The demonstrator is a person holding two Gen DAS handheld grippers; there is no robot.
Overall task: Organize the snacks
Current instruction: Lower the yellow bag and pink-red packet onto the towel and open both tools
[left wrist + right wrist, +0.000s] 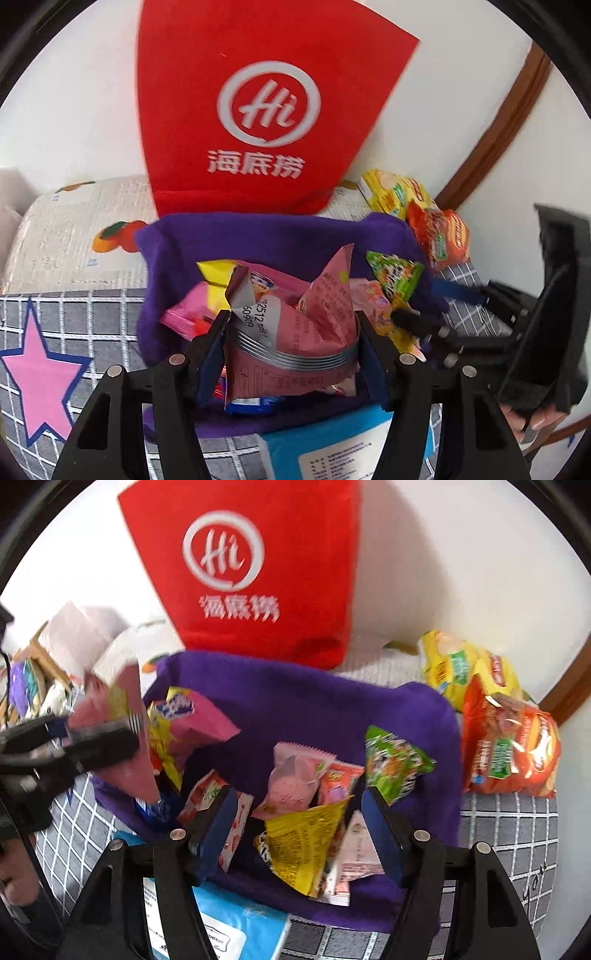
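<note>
A purple felt basket (258, 236) (332, 701) sits on a grey checked bedspread and holds several snack packets. My left gripper (291, 350) is shut on a pink snack packet (306, 332) and holds it over the basket's near left side; it also shows in the right wrist view (99, 738). My right gripper (299, 827) is open over the basket's near side, with a yellow packet (303, 845) lying between its fingers, not clamped. A green packet (395, 764) stands at the basket's right wall.
A red bag with a white Hi logo (258, 110) (251, 568) leans on the wall behind the basket. Orange (513, 749) and yellow (454, 664) chip bags lie to the right. A blue tissue pack (229, 930) lies in front.
</note>
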